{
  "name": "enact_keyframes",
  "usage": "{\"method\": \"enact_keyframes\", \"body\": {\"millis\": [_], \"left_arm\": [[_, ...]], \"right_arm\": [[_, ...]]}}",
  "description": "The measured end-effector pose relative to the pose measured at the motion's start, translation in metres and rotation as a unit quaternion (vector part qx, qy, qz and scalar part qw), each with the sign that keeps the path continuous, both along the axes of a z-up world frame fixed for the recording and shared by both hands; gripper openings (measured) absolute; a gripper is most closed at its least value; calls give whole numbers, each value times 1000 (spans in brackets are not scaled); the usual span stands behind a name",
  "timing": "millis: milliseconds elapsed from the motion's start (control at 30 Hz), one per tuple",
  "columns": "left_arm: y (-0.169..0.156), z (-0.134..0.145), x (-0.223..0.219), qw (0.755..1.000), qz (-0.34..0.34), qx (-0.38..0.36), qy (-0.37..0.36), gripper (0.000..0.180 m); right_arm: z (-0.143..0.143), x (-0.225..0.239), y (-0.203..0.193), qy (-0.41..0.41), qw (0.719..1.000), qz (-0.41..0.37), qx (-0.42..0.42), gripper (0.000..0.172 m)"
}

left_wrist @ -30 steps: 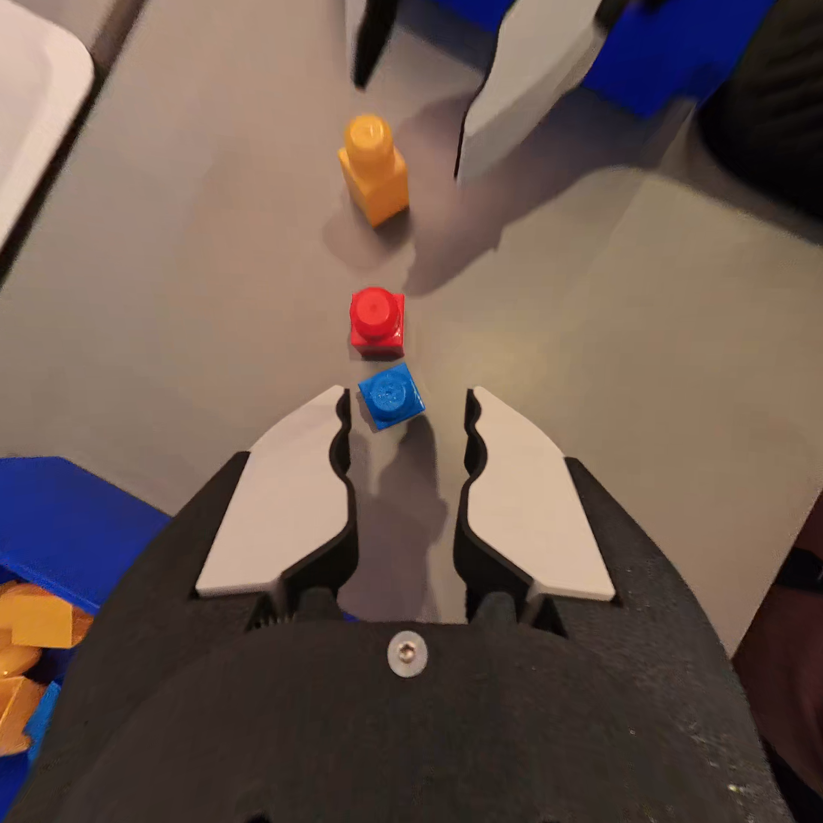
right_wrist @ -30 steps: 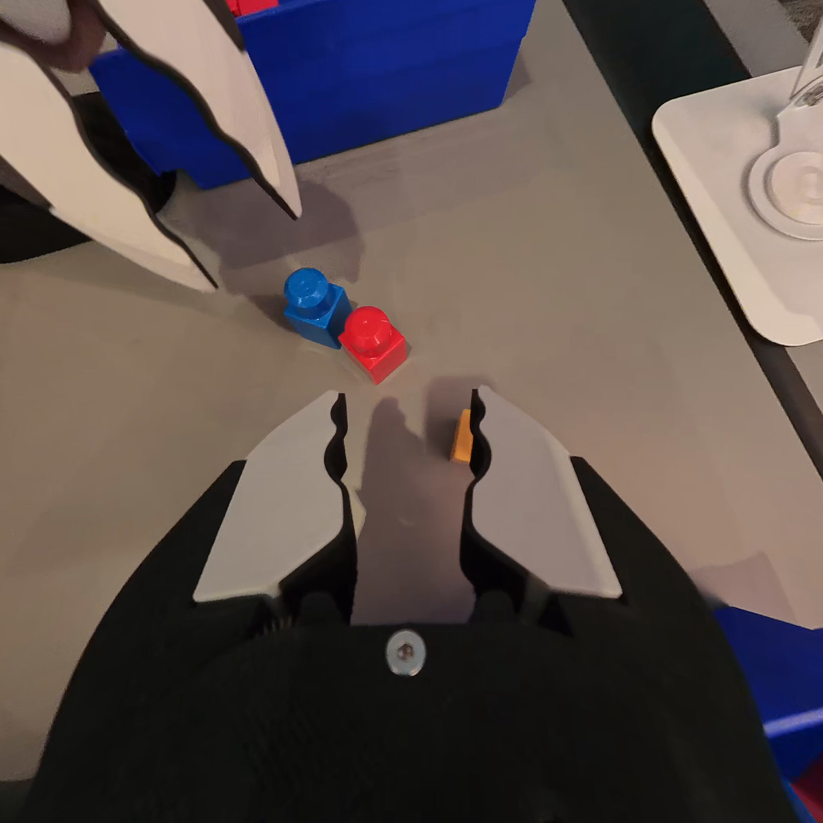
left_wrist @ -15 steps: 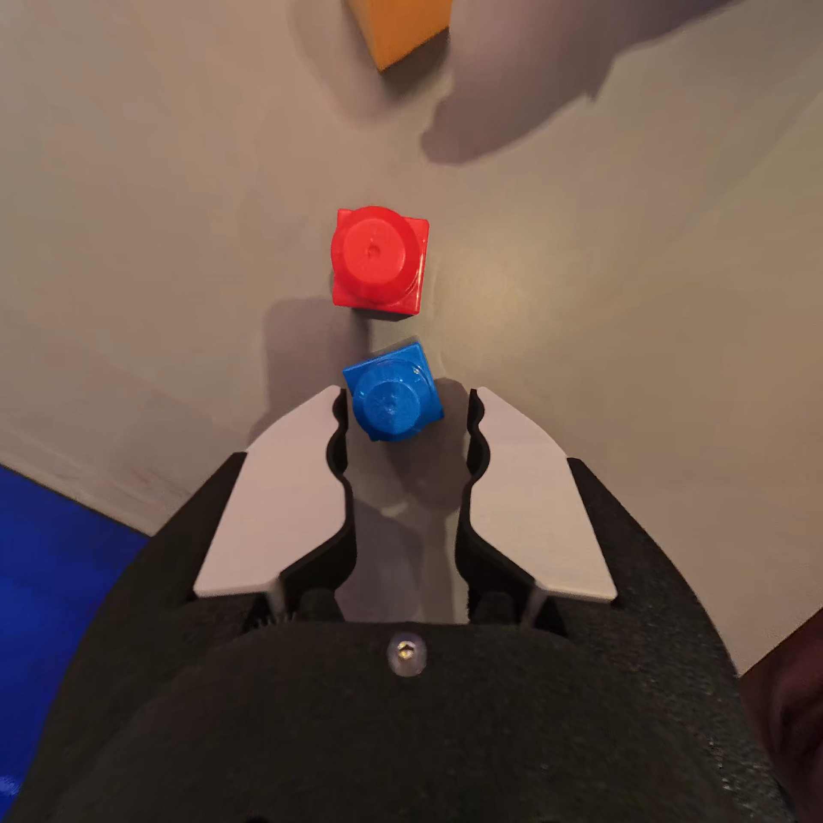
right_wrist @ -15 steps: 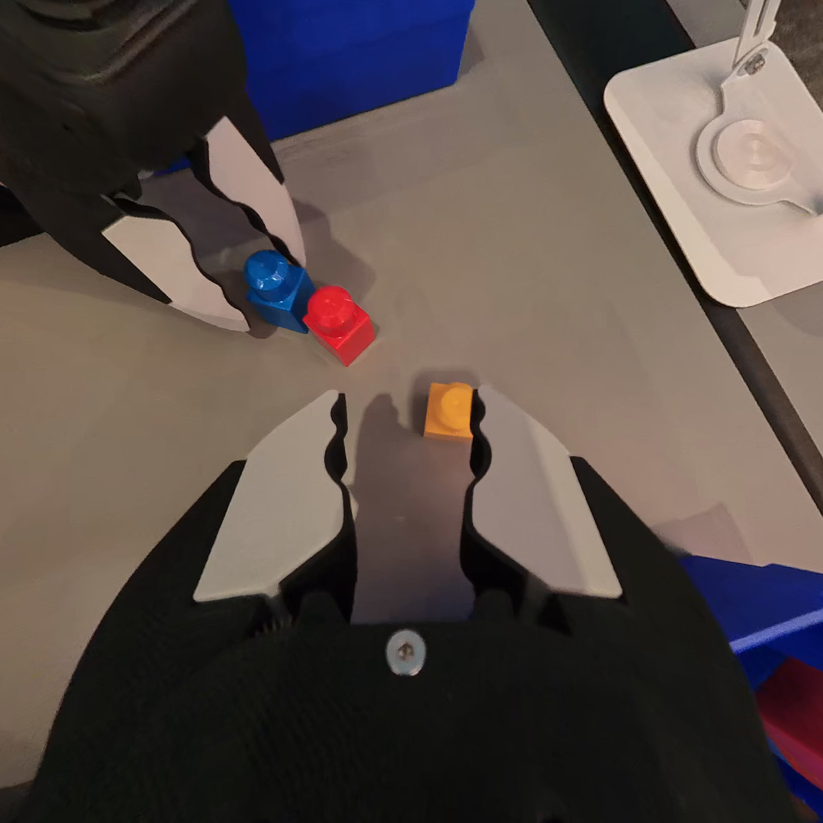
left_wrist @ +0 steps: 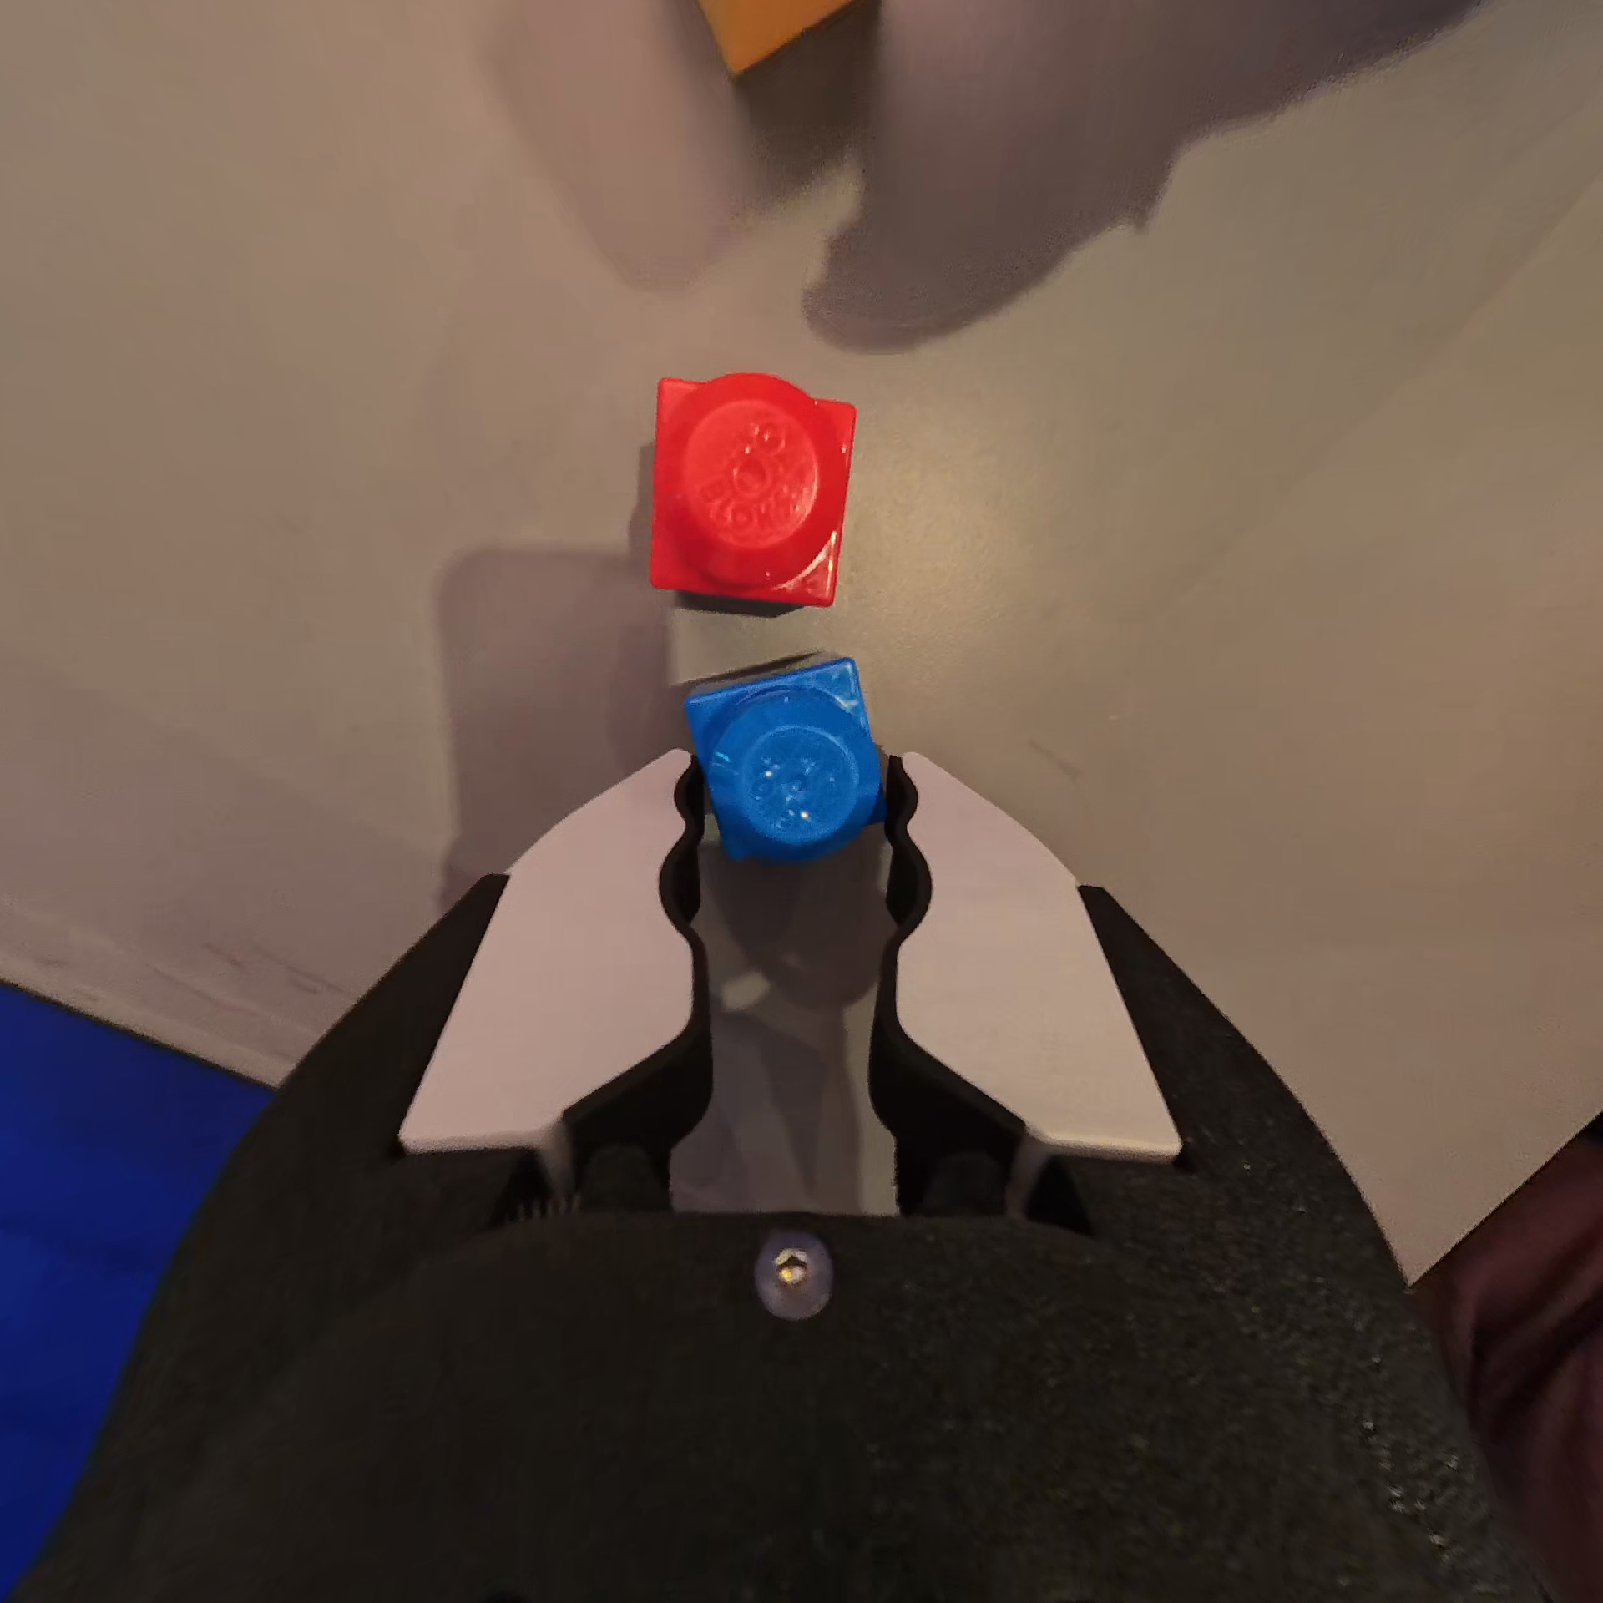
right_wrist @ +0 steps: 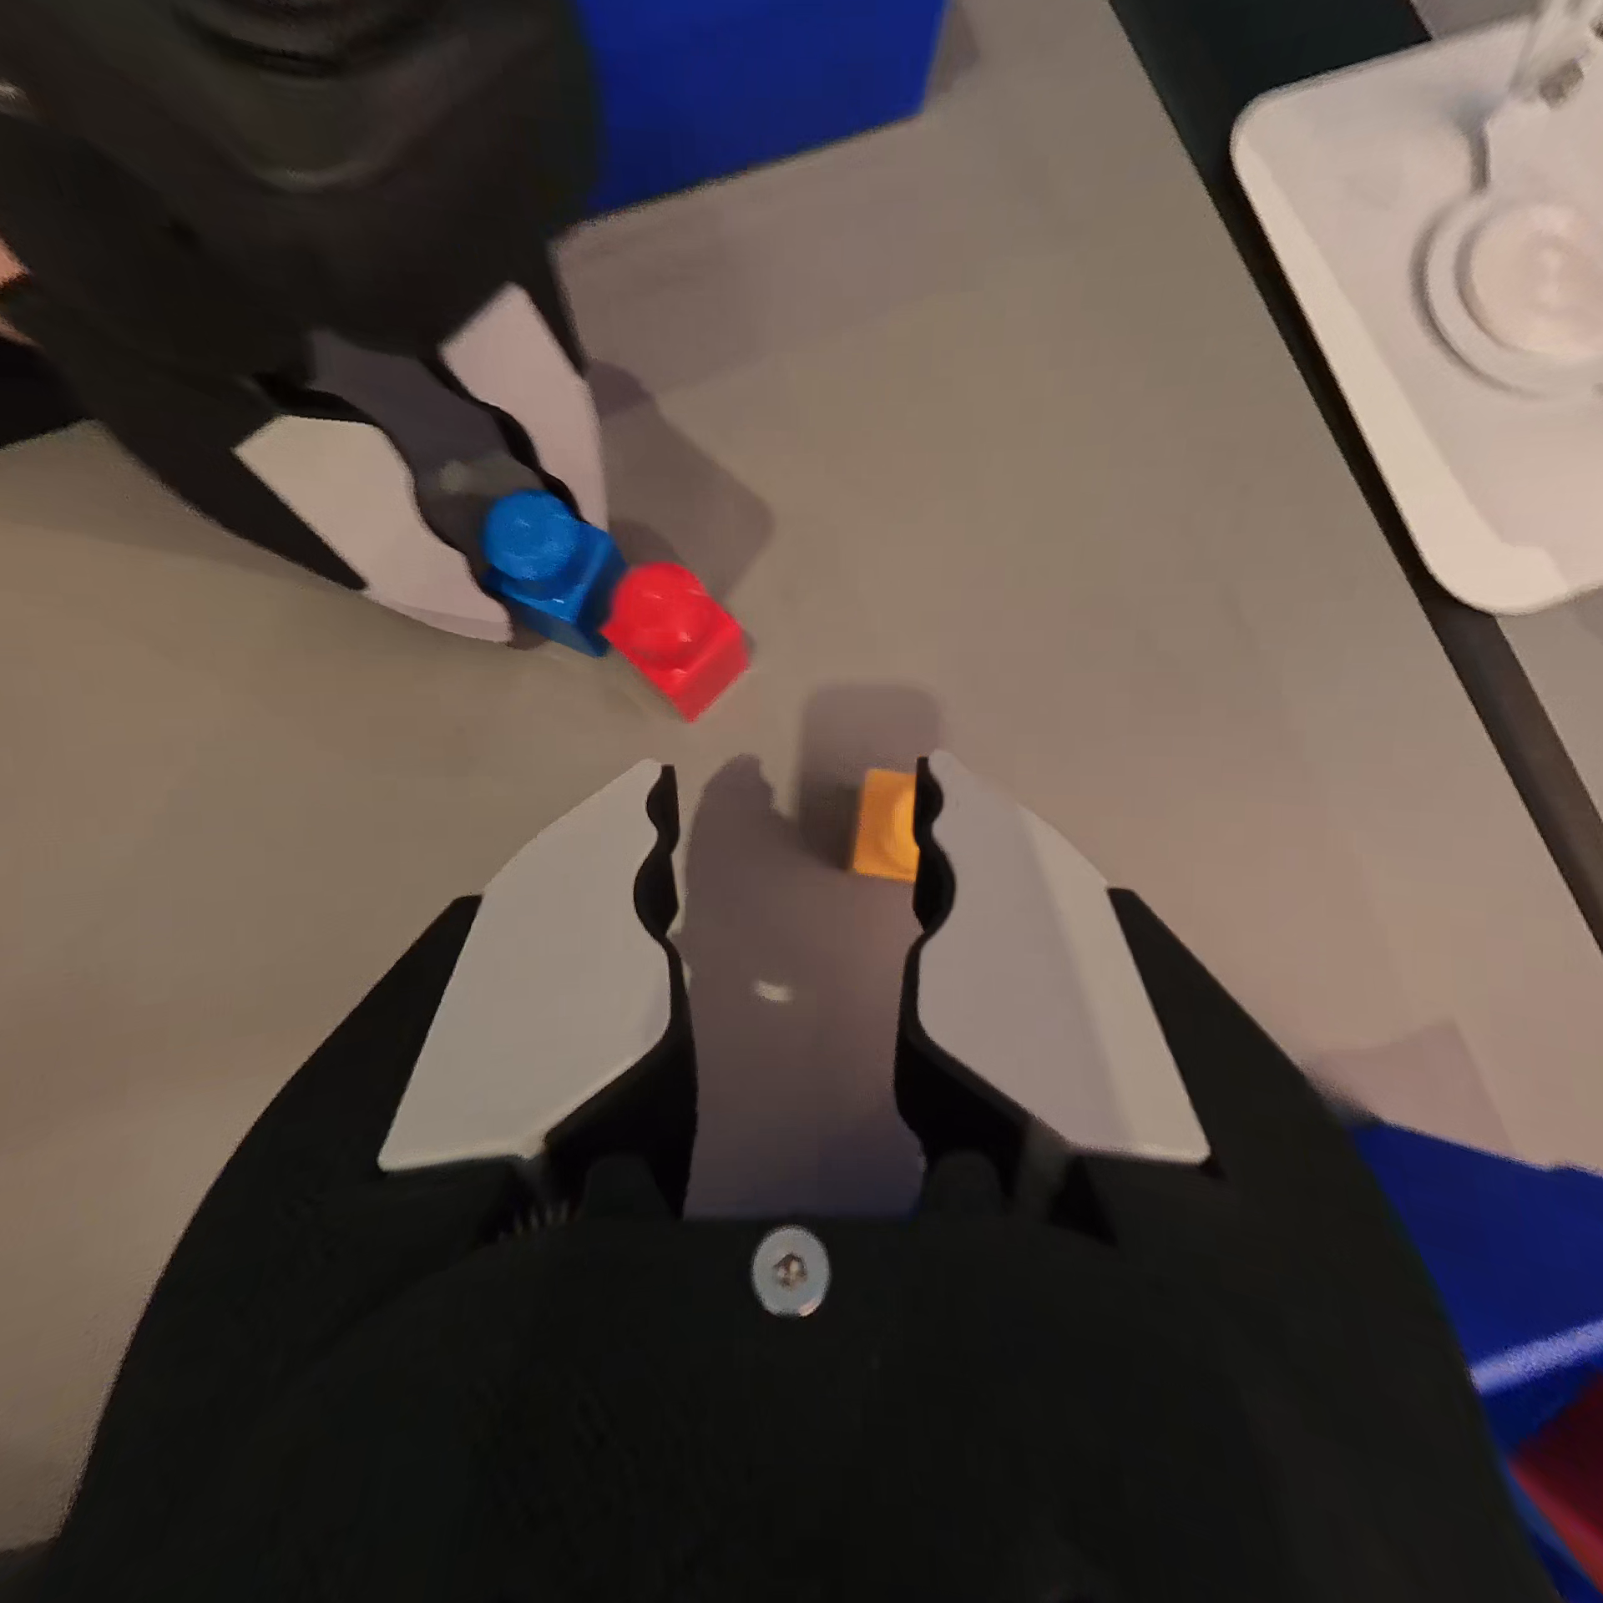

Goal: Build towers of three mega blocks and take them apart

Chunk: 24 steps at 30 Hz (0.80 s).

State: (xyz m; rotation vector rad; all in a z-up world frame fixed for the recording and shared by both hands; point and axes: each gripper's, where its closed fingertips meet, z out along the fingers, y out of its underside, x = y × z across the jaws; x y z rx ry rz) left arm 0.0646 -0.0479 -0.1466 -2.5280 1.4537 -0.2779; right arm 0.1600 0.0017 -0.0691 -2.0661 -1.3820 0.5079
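Note:
A blue block [left_wrist: 785, 763] stands on the grey table [left_wrist: 1214, 607], a red block [left_wrist: 750, 486] just beyond it. My left gripper [left_wrist: 791, 768] is down over the blue block with both pads against its sides. The right wrist view shows the left gripper [right_wrist: 538, 564] astride the blue block [right_wrist: 546, 564], with the red block [right_wrist: 677, 633] touching that block. My right gripper [right_wrist: 794, 768] is open and empty above the table. An orange block [right_wrist: 885, 824] sits by its right fingertip, partly hidden behind that finger. The orange block's edge [left_wrist: 781, 26] shows at the top of the left wrist view.
A blue bin [right_wrist: 746, 87] stands at the table's far side, another blue bin [right_wrist: 1518, 1258] at the near right. A white stand base [right_wrist: 1388, 347] lies past the table's right edge. A blue bin corner [left_wrist: 87, 1171] shows at lower left.
My left gripper came down over the blue block and its jaws narrowed onto it. My right gripper shifted slightly, so its right finger covers more of the orange block.

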Motion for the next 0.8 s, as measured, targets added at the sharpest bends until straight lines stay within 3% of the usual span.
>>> {"method": "enact_keyframes", "body": {"millis": [133,467,633,800], "left_arm": [[-3,22,2,999,-11,2,-37,40],[-43,124,12,970,-91,12,-223,40],[-45,135,3,967,-94,13,-238,40],[-39,140,-10,968,-83,26,-236,40]], "right_arm": [[10,-25,-27,46,995,91,-3,53],[35,-67,-80,176,953,238,-59,57],[42,-64,-81,168,955,242,-23,57],[24,-58,-55,115,978,176,-4,58]]}}
